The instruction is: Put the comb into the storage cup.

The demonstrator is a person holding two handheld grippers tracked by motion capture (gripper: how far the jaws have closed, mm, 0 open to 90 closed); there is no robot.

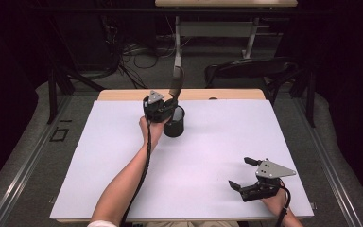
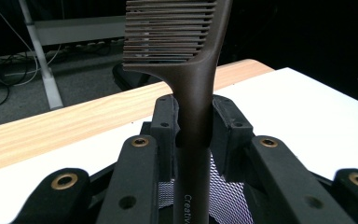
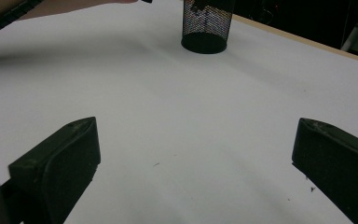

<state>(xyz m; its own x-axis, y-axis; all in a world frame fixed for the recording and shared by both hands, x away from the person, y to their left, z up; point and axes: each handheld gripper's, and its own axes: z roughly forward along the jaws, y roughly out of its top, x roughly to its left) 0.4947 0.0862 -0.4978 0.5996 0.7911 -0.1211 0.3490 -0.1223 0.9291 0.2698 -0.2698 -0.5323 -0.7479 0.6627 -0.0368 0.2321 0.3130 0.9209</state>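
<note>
A dark brown comb (image 2: 193, 84) stands upright with its teeth at the top, and my left gripper (image 2: 193, 126) is shut on its handle. In the high view the left gripper (image 1: 169, 105) holds the comb (image 1: 176, 84) just above a black mesh cup (image 1: 174, 122) near the table's far edge. The mesh of that cup (image 2: 223, 198) shows below the jaws. My right gripper (image 1: 241, 173) rests open at the front right of the white table top, nothing between its fingers (image 3: 60, 158). From there the cup (image 3: 206, 25) stands far ahead.
A white sheet (image 1: 194, 161) covers the table, with a wooden strip (image 1: 123, 94) bare along the far edge. A black chair (image 1: 250, 71) and a desk frame with cables stand beyond the table.
</note>
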